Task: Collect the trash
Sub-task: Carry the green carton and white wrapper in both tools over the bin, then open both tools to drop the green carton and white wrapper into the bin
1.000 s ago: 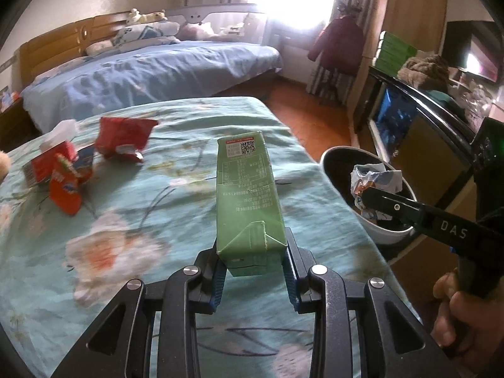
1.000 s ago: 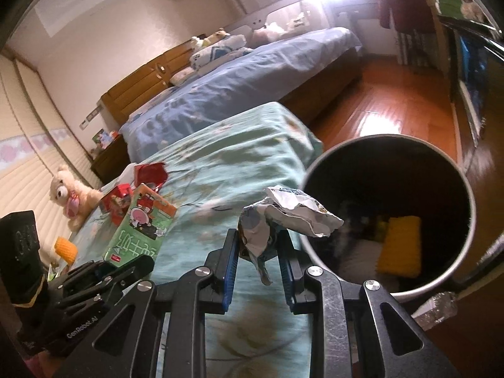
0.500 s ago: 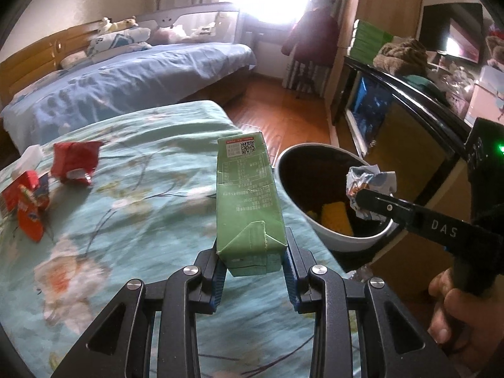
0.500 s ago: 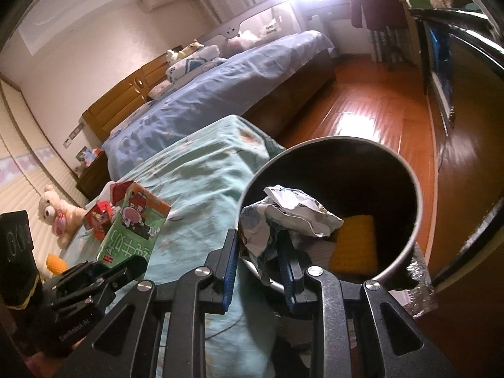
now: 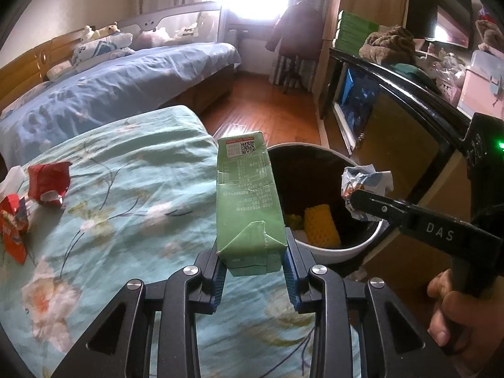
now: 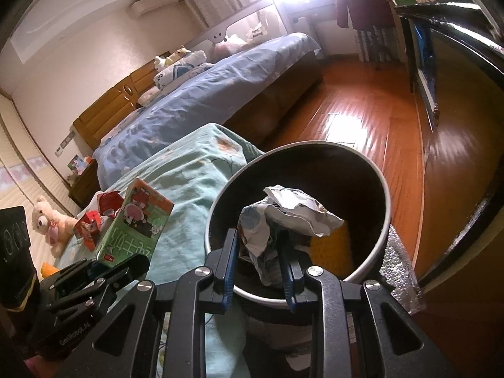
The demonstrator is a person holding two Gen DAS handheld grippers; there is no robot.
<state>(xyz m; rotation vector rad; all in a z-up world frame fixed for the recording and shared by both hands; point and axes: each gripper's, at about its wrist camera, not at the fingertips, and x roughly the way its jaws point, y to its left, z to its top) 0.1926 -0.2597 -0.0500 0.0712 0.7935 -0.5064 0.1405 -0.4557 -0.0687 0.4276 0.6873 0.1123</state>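
My left gripper is shut on a green drink carton, held above the bed's right edge beside the round white bin. The carton also shows in the right wrist view. My right gripper is shut on a crumpled white and blue wrapper, held over the bin's open mouth. The wrapper shows in the left wrist view above the bin's right rim. A yellow sponge-like piece lies inside the bin.
Red wrappers and small red cartons lie on the teal flowered bedspread at the left. A blue bed stands behind. A dark cabinet stands right of the bin. Wooden floor lies beyond.
Both grippers have moved right toward the bin. The wrapper went from beside the rim to over the bin's mouth. The carton now reaches the bin's left edge.
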